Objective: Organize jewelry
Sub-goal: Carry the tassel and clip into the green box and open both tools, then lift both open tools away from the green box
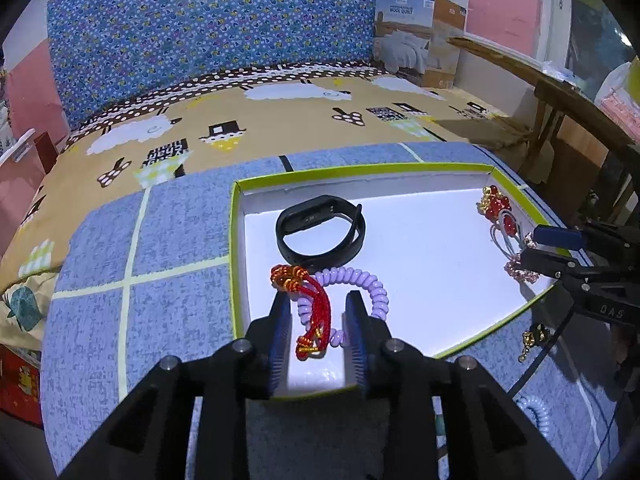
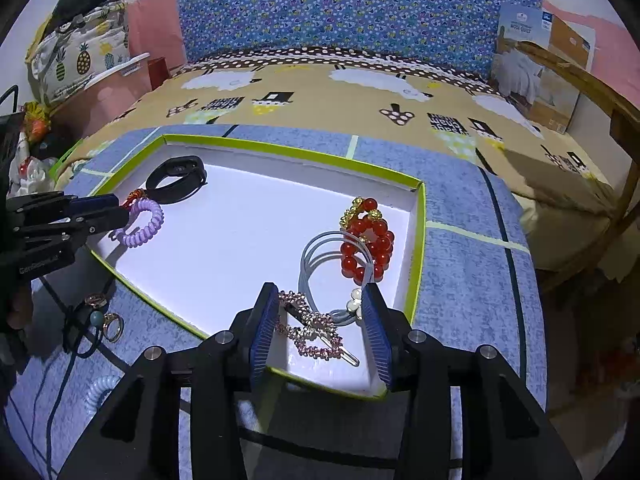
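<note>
Right, both tools sit over the shallow tray (image 1: 448, 169) – white card floor, lime-green rim, on a blue-grey fuzzy mat (image 1: 100, 240) with pale grid lines.

Left gripper (image 1: 317, 332): ribbed blue pads spread, nothing pinched. Between them lies a red braided cord bracelet (image 1: 316, 312) with gold knots, draped across a lilac spiral coil tie (image 1: 372, 288); the pads don't press either one. Just behind them, a black rubber fitness band (image 1: 320, 232), closed into a loop, matte.

Right gripper (image 2: 320, 332): pads apart too, gripping nothing. In the gap rests a pink beaded hair clip (image 2: 310, 330), sparkly, on a metal pin. A thin grey elastic loop (image 2: 320, 256) with small pearl beads overlaps it, and next to the far rim sits a glossy red bead bracelet (image 2: 368, 246) with gold spacers.

Outside the tray, on the mat – gold rings (image 2: 108, 320) on a dark cord and a pale blue coil tie (image 2: 98, 390).
</note>
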`<state>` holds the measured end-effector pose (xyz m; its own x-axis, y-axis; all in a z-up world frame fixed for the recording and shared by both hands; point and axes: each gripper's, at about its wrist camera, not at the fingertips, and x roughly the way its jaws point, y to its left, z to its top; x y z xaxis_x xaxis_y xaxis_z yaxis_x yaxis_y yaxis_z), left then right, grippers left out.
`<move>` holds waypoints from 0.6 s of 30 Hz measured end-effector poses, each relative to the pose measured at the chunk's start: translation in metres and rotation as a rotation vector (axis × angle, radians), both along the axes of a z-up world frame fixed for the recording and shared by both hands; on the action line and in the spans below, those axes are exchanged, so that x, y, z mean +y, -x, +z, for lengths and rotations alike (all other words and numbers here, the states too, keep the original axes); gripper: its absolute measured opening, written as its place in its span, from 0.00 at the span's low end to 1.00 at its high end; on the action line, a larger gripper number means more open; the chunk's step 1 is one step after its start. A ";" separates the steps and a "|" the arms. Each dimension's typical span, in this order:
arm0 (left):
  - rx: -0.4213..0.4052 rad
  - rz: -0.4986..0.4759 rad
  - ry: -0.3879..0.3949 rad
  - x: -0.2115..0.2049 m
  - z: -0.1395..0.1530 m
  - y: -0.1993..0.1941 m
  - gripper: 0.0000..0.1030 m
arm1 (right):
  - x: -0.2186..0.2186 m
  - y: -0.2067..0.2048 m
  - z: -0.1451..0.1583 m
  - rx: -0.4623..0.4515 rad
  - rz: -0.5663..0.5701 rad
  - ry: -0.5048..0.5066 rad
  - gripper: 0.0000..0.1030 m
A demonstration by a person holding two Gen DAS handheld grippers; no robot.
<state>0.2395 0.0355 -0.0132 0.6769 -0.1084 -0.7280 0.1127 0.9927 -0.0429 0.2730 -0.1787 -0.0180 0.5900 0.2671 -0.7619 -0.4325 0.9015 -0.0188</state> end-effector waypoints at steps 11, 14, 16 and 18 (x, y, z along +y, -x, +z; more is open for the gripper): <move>-0.108 0.020 0.058 0.008 0.031 0.054 0.29 | -0.019 0.052 0.033 -0.082 -0.059 -0.089 0.45; -0.134 0.020 0.070 0.009 0.038 0.076 0.29 | -0.023 0.075 0.037 -0.092 -0.060 -0.103 0.45; -0.144 0.021 0.083 0.009 0.040 0.089 0.29 | -0.025 0.086 0.038 -0.091 -0.060 -0.113 0.45; -0.152 0.020 0.090 0.009 0.042 0.103 0.29 | -0.027 0.099 0.039 -0.090 -0.060 -0.125 0.45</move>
<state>0.1370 0.0447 0.0287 0.7811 -0.1538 -0.6051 0.1051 0.9877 -0.1154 0.1744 -0.2056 0.0211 0.6719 0.3191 -0.6684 -0.3795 0.9233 0.0594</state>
